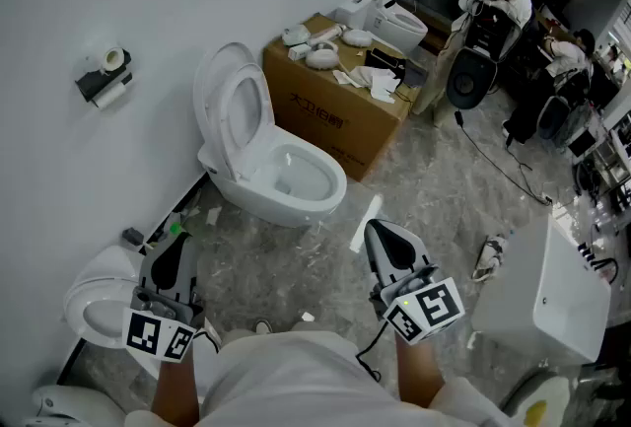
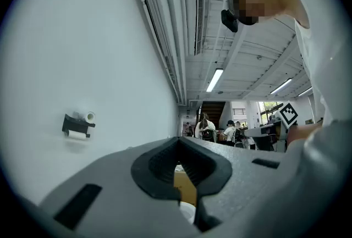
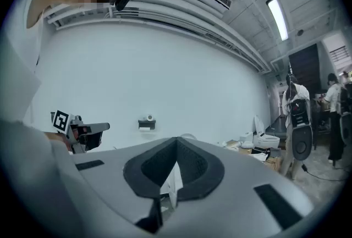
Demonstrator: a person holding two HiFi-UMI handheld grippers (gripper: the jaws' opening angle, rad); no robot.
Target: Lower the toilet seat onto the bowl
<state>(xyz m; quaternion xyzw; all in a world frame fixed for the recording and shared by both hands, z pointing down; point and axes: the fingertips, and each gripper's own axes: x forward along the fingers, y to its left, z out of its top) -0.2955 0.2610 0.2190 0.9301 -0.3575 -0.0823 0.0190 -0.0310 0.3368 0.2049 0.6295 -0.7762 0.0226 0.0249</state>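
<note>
The white toilet stands against the wall in the head view, its bowl (image 1: 296,186) open. Its seat (image 1: 244,106) stands upright against the raised lid (image 1: 209,80). Both grippers hang close to the person's body, well short of the toilet and apart from it. My left gripper (image 1: 175,242) is shut and holds nothing; it points toward the wall side. My right gripper (image 1: 381,230) is shut and empty too, aimed at the floor to the right of the bowl. In the gripper views the left gripper (image 2: 179,143) and the right gripper (image 3: 176,142) show their jaws meeting.
A cardboard box (image 1: 330,117) with white parts on it stands right of the toilet. Another toilet (image 1: 97,305) sits at lower left, a white unit (image 1: 552,302) at lower right. A paper holder (image 1: 104,76) hangs on the wall. Scraps and a cable (image 1: 498,164) lie on the floor.
</note>
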